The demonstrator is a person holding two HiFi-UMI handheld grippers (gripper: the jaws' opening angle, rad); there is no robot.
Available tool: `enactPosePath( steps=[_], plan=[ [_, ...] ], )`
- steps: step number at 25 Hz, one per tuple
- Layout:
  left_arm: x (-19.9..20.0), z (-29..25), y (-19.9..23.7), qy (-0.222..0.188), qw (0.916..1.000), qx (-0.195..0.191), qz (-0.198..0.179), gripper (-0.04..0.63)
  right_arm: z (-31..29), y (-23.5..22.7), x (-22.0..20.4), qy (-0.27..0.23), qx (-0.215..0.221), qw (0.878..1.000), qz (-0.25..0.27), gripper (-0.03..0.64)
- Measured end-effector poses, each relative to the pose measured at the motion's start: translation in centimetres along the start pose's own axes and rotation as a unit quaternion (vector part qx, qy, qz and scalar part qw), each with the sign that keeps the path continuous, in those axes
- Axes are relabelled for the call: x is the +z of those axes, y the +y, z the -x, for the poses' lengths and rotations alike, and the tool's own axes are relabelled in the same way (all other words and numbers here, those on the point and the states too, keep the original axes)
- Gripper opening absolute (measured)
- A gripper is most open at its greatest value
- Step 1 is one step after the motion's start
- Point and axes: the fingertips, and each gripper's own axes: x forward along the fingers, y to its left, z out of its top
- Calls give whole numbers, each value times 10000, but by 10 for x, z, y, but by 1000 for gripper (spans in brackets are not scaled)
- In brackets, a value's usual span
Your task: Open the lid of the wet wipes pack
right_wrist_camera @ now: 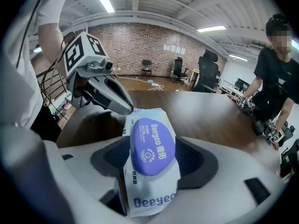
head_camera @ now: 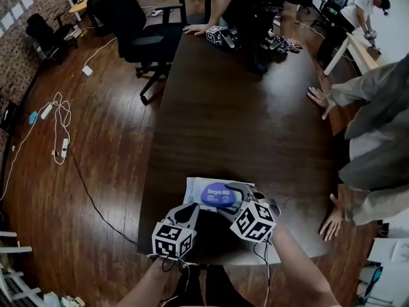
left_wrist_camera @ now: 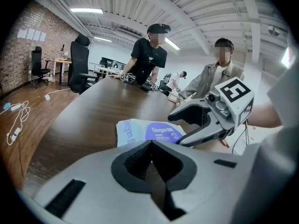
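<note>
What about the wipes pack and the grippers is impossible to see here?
- Head view: near edge of the wet wipes pack, under the left gripper and right gripper.
- Right gripper view: the small print on the lid, too small to read.
- Left gripper view: the pack's near part, behind that gripper's own body.

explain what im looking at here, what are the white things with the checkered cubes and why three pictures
No robot here: a person holds a two-jaw gripper in each hand; the patterned cubes belong to them. The head view looks down from the person's head at the dark brown wooden table. The other two views come from cameras riding on the grippers. On the table lies a white soft wet wipes pack with a closed purple oval lid. The right gripper stands wide open with the pack between its jaws. The left gripper is shut and empty, close beside the pack. Other people stand round the table.
</note>
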Motion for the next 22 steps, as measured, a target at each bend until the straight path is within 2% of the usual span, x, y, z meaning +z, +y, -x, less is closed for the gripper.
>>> enactPosePath(
  steps=[6, 9, 14, 19, 22],
  plan=[
    [-16, -17, 4, 239, 9996, 79, 105, 0, -18, 1, -7, 300, 198, 9989, 287, 301],
    [-21, -23, 6, 341, 9992, 177, 51, 0, -22, -3, -8, 302, 254, 9989, 236, 301],
    [-23, -30, 6, 553, 9982, 242, 62, 0, -20, -6, -10, 56, 800, 9959, -418, 285],
    [-19, -28, 7, 633, 9976, 227, 161, 0, -18, -12, -7, -95, 1619, 9790, -1237, 278],
    [-22, -29, 6, 576, 9980, 230, 128, 0, -11, -17, -4, -219, 1860, 9714, -1462, 278]
  ],
)
